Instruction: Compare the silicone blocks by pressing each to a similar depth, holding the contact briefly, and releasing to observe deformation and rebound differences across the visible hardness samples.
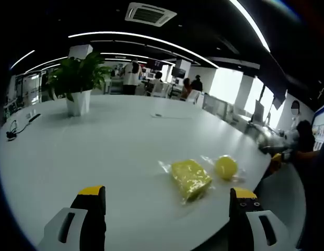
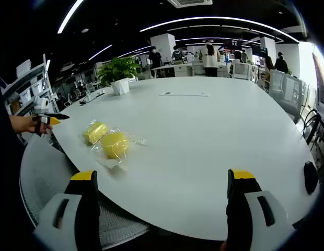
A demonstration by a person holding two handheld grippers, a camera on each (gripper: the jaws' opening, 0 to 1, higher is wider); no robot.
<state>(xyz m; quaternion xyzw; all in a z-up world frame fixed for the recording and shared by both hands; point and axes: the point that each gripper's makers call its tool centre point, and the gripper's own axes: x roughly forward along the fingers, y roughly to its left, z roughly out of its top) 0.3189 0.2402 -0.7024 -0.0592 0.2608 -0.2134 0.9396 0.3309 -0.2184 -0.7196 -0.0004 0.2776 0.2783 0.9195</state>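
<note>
While both pairs of tongs hang in the air off the rim of the large white oval table, neither touches anything: the left gripper, with its grey jaws tipped in yellow and black, stands spread wide with nothing between the jaws, and the right gripper, of the same build, is likewise spread wide and pinches nothing. In the left gripper view two yellow silicone samples lie near the table's closer edge, each in clear, crinkled plastic wrap: a blocky rectangular yellow silicone piece and, just beside it towards the edge, a rounder yellow silicone lump. In the right gripper view the same pair lies close to the table's left edge, the rounder lump nearer the camera and the blocky piece just behind it, their wraps touching or nearly so. That view also shows a person's hand holding the other gripper off the table's left edge. Towards the far end of the table stands a leafy green plant in a white square pot, well apart from the samples, and a black cable lies near the far left edge. People stand and sit among desks beyond the table.
</note>
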